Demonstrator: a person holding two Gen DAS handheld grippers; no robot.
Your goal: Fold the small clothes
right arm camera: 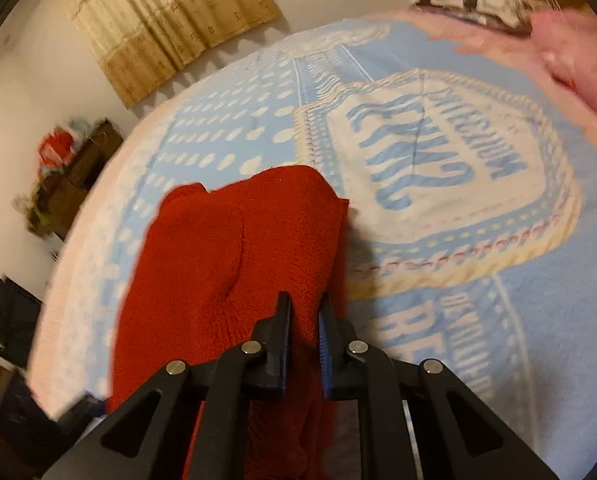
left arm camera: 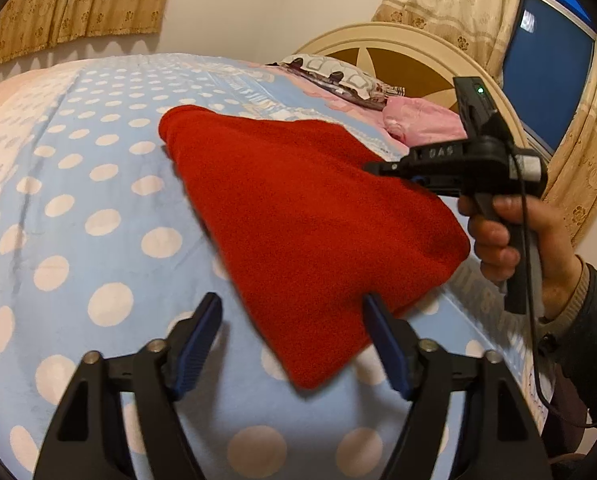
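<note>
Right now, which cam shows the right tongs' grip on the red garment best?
Right wrist view: the right tongs are shut on the red garment, fabric pinched between the fingers. The left wrist view shows the tool side-on over the cloth, contact point unclear; the left tongs are open.

This is a bedroom in a home. Ahead of the left jaws a bed point(left arm camera: 78, 208) fills the view, covered by a light blue blanket point(right arm camera: 478, 320) with white dots and printed letters. Beyond it, to the right, stands a round cream headboard point(left arm camera: 398, 46), with a patterned pillow point(left arm camera: 338, 74) and a pink cloth point(left arm camera: 422, 120) before it. Beige flowered curtains point(left arm camera: 78, 4) hang on the plain wall, and a dark window point(left arm camera: 546, 76) is at the far right. Left of the right jaws, cluttered dark furniture point(right arm camera: 78, 176) stands by the wall.
</note>
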